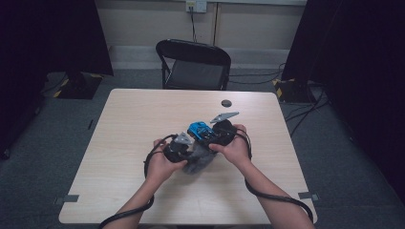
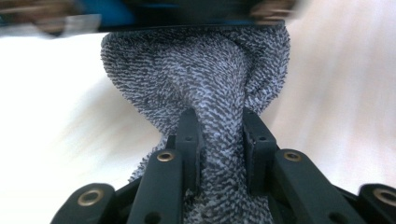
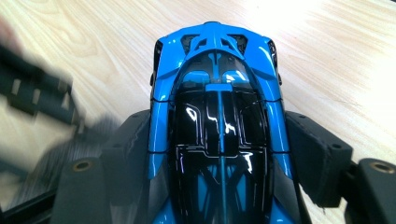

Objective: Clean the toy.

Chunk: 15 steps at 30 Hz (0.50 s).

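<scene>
Both clamped: left hand-held gripper (image 2: 219,140) on cloth (image 2: 205,79), right hand-held gripper (image 3: 219,154) on car (image 3: 217,116) lengthwise

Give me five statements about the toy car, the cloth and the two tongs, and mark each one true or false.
1. The right tongs hold a blue and black toy car between their jaws. True.
2. The left tongs are open with nothing between them. False: they are shut on a grey speckled cloth.
3. The toy car is red. False: its body is blue with a black roof.
4. A black folding chair stands at the far side of the table. True.
5. The two tongs are at opposite corners of the table. False: in the high view they are close together near the middle, with the cloth right by the car.
</scene>
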Available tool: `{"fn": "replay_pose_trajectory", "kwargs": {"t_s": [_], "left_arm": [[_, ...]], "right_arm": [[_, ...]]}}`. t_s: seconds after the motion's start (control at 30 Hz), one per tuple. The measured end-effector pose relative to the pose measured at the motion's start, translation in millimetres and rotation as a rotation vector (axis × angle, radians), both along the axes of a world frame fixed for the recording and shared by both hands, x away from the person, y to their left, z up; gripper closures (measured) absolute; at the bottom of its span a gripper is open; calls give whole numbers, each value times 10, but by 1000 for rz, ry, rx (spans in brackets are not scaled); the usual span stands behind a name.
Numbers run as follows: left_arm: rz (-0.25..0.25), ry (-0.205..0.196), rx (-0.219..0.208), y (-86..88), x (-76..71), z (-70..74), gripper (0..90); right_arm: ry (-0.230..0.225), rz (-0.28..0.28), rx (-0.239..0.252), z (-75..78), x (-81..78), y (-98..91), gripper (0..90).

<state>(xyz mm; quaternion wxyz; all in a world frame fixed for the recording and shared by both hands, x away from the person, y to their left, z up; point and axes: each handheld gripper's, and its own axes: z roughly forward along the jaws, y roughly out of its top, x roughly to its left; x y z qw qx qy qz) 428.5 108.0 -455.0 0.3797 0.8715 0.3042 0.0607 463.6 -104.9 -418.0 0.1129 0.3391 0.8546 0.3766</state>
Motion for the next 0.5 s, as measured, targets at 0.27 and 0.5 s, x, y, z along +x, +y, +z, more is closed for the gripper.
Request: {"fn": "replay_pose_trajectory", "kwargs": {"t_s": [0.27,0.5], "left_arm": [[140,-14,12,380,228,43,724],[107,-19,-33,299,250,48,725]], "right_arm": [[-11,31,-3,29,-90,-6,286],[-10,32,-9,12,-120,1,286]]}}
